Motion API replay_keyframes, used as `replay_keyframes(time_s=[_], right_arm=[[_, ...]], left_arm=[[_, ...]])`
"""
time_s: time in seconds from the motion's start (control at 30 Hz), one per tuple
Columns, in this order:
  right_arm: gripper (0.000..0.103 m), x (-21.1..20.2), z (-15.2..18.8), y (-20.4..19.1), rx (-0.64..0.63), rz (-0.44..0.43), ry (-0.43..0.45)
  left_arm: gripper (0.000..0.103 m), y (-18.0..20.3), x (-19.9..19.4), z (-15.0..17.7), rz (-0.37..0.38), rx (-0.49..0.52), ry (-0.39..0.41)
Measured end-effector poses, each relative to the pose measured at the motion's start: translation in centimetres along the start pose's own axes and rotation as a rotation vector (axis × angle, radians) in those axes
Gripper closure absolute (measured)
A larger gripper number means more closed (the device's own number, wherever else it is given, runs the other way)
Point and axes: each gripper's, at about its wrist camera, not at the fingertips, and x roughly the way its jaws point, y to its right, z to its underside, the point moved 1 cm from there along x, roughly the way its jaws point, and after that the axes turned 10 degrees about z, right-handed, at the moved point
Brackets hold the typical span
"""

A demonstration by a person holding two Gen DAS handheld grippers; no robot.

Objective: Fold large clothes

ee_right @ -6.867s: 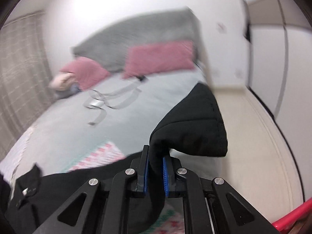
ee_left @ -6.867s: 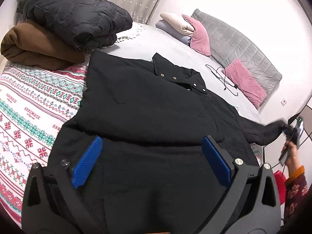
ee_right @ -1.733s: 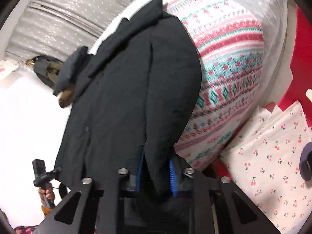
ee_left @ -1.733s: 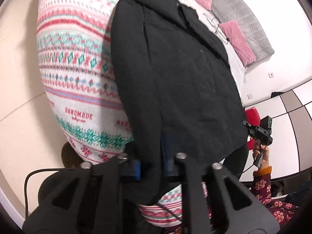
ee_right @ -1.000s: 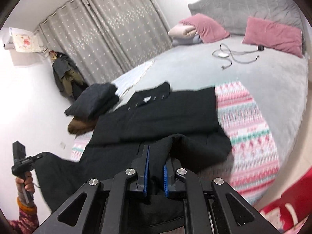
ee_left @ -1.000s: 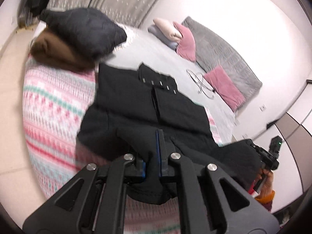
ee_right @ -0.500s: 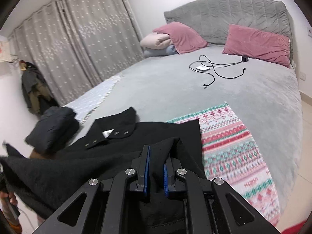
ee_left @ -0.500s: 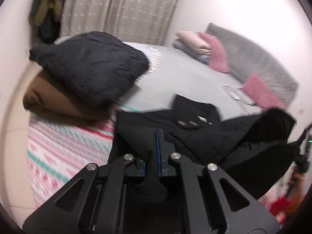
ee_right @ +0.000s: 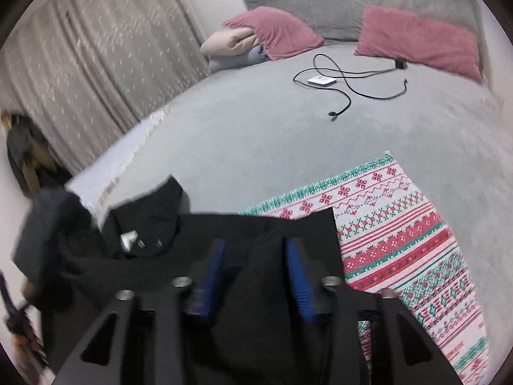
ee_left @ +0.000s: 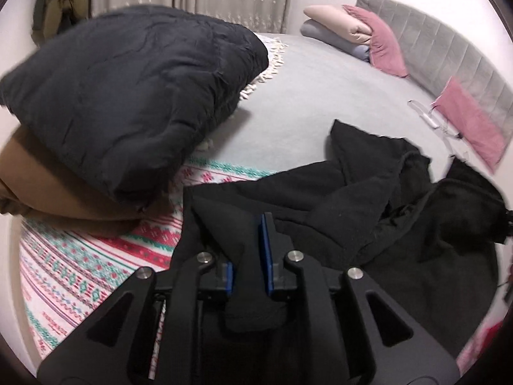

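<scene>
Left wrist view showed us the black coat doubled over on the bed, so we judged one fold nearly laid, with smoothing left, as our left hand-held gripper and right hand-held gripper were both opening around its cloth.

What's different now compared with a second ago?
The black coat's hem has been carried up over its collar end, folding it. Both grippers, left and right, were clamped on it; their jaws are opening, fabric between them. The folded stack and pillows stayed put.
</scene>
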Motion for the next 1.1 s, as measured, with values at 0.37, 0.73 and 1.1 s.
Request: replay_keyframes(time_s=[0.37, 0.73, 1.1], right_arm=[[0.025, -4.4, 3.2, 4.9, 0.026, -0.156, -0.077], [0.021, 3.5, 9.4, 8.7, 0.215, -0.250, -0.341], [0.066, 6.5, 8.9, 7.6, 0.343, -0.309, -0.380]], left_arm=[[0.020, -2.3, -6.5, 4.6, 0.111, 0.018, -0.070], [0.019, -6.2, -0.4, 9.9, 0.346, -0.246, -0.253], [0.065, -3.7, 0.0, 10.1, 0.306, -0.332, -0.157]])
